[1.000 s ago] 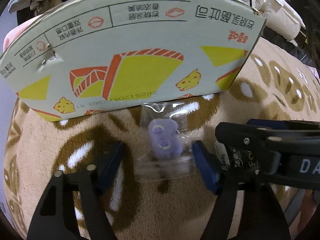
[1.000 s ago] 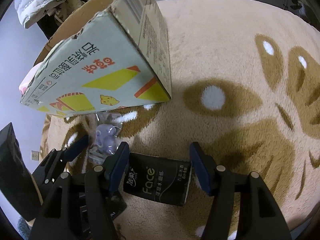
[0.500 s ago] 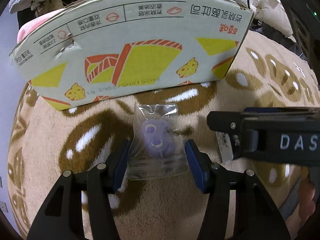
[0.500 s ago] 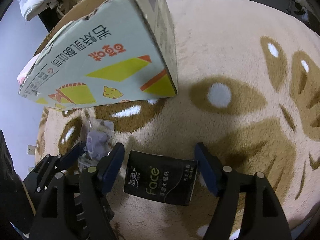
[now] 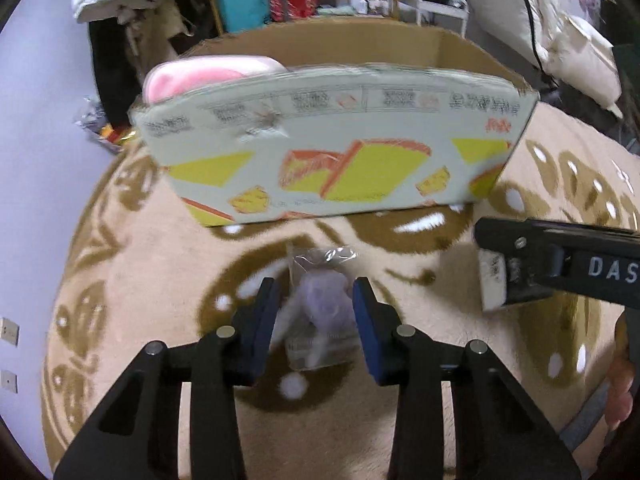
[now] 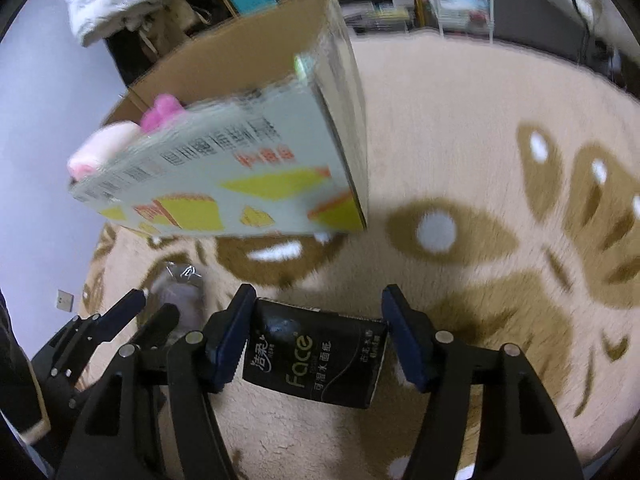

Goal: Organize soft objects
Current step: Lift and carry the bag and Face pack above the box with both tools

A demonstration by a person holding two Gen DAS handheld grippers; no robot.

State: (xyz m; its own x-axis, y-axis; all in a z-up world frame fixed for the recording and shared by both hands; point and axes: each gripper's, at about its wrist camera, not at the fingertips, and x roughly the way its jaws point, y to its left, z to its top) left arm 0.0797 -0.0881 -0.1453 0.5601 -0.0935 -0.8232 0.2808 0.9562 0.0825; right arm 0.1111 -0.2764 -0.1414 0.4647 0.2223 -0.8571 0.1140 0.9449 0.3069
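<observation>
Left gripper [image 5: 316,312]: lower centre of the left view; blue pads clamped on the clear bag, the jaws having just been closing onto it.
Clear bag [image 5: 320,320]: holds a purple soft toy [image 5: 326,306], between the pads, above the rug.
Right gripper [image 6: 316,340]: lower centre of the right view; pads pressed on both ends of the black tissue pack [image 6: 316,360].
Cardboard box [image 5: 332,168]: upper centre, open-topped, on the rug [image 5: 132,272].
Pink plush [image 5: 200,76]: inside the box, upper left, showing over the rim.
</observation>
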